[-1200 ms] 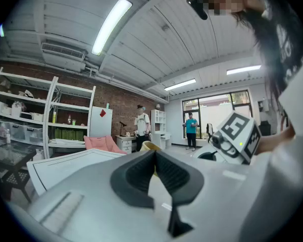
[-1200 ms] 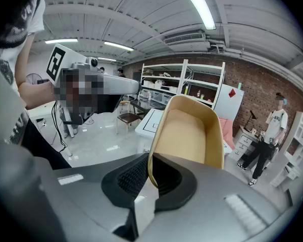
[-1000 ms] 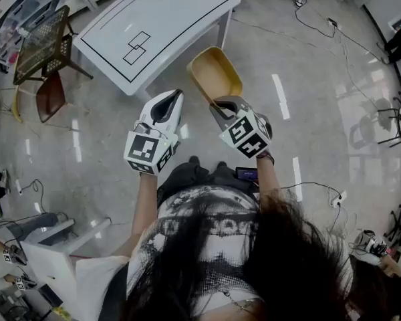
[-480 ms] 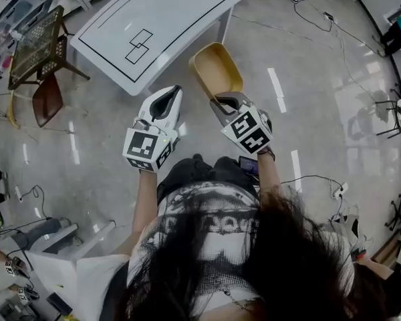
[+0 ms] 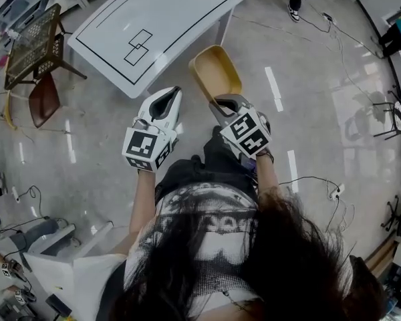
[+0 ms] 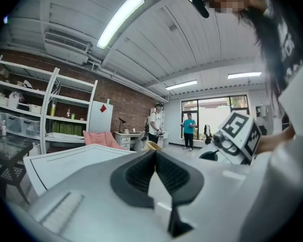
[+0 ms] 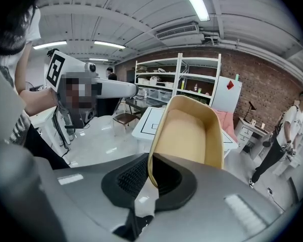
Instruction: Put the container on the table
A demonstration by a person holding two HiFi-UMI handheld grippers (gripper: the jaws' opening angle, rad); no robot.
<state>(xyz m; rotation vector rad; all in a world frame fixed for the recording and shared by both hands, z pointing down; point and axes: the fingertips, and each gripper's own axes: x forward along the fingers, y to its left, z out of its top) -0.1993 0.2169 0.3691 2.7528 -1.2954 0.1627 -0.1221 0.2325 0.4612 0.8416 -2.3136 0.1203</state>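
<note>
The right gripper (image 5: 220, 103) (image 7: 149, 171) is clamped on the tan plastic container (image 5: 215, 72) (image 7: 192, 130), a rounded oblong tub. In the right gripper view its two dark ribbed fingers (image 7: 127, 178) pinch the near rim of the tub. One finger lies inside the wall and one outside. The tub rises away from the fingers, tilted, and its hollow inside faces the camera.

In the head view the container hangs in the air over the glossy grey floor (image 5: 107, 152). It is not on anything. It is just on the near side of the near right corner of the white rectangular worktop (image 5: 174, 12) (image 7: 147, 122) (image 6: 65, 160), close to that corner's leg. The worktop carries a black outline round its edge and two small overlapping black squares near its middle.

The left gripper (image 5: 171, 93) (image 6: 154, 155) is held beside the right one, to its left and apart from the container. It points toward the worktop's near edge. In the left gripper view its dark fingers (image 6: 136, 173) meet at the tips, with nothing between them.

To the left of the worktop stand a dark open-mesh stand (image 5: 33, 45) and a brown chair seat (image 5: 43, 99). In the left gripper view, far across the room, two people (image 6: 155, 122) stand near a window, with white shelving (image 6: 45, 110) along the brick wall on the left.
</note>
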